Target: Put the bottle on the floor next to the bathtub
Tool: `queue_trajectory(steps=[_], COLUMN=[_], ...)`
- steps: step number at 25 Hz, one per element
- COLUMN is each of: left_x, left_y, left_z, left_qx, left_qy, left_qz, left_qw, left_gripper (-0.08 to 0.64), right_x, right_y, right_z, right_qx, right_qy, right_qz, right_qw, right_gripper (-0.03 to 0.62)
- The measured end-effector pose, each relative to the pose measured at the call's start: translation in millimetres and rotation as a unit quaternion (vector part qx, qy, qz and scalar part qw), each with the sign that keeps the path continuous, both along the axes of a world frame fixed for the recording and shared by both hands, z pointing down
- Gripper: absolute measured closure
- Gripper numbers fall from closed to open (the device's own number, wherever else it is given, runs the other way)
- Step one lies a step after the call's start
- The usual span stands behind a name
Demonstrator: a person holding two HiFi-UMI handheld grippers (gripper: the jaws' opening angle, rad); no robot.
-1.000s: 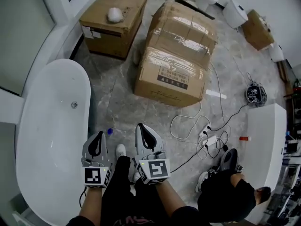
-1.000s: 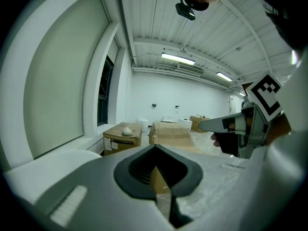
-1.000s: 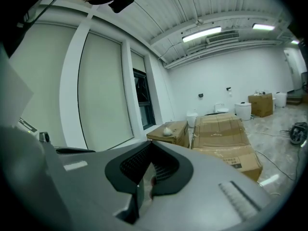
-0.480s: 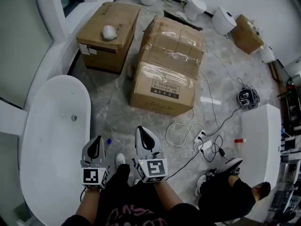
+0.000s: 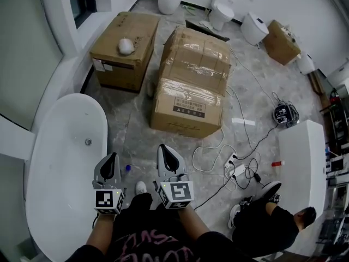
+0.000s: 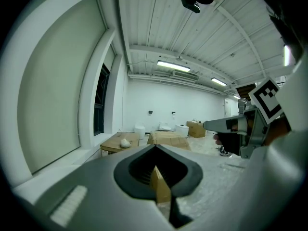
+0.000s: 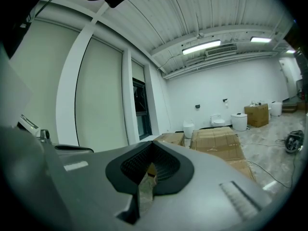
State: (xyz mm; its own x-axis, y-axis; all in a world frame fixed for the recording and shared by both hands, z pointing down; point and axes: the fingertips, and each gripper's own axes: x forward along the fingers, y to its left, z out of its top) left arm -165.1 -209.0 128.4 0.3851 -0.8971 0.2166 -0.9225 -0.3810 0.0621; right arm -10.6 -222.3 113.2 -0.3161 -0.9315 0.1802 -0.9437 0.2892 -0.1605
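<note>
The left grey two-jaw gripper [image 5: 112,157] and the right one [image 5: 164,149] hover beside the white oval bathtub [image 5: 102,119]. Each has its jaws pressed together on nothing. Just past them, a small blue-capped bottle [image 5: 127,168] lies on the marble floor near the bathtub's side. The placing looks done, and only backing away seems left.
</note>
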Motion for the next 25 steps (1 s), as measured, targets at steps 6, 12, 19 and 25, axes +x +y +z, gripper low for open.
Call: queue_trajectory(steps=[6, 12, 19, 25], left_x=[16, 33, 58, 66], left_y=[11, 26, 44, 55], left_z=[-10, -22, -25, -30], left_qx=[0.011, 0.018, 0.024, 0.029], left_qy=[-0.005, 0.002, -0.012, -0.021], left_qz=[-0.001, -0.021, -0.020, -0.022], left_qw=[0.9999, 0.9996, 0.9994, 0.9991], left_gripper=[0.560, 0.560, 0.560, 0.560], right_x=[18, 41, 66, 75], right_y=[10, 23, 41, 52], right_z=[-11, -22, -32, -36], right_qx=[0.018, 0.030, 0.039, 0.044], right_qy=[-0.001, -0.004, -0.008, -0.009], right_qz=[-0.003, -0.021, -0.026, -0.028], right_qw=[1.000, 0.999, 0.999, 0.999], right_gripper=[0.580, 0.580, 0.580, 0.580])
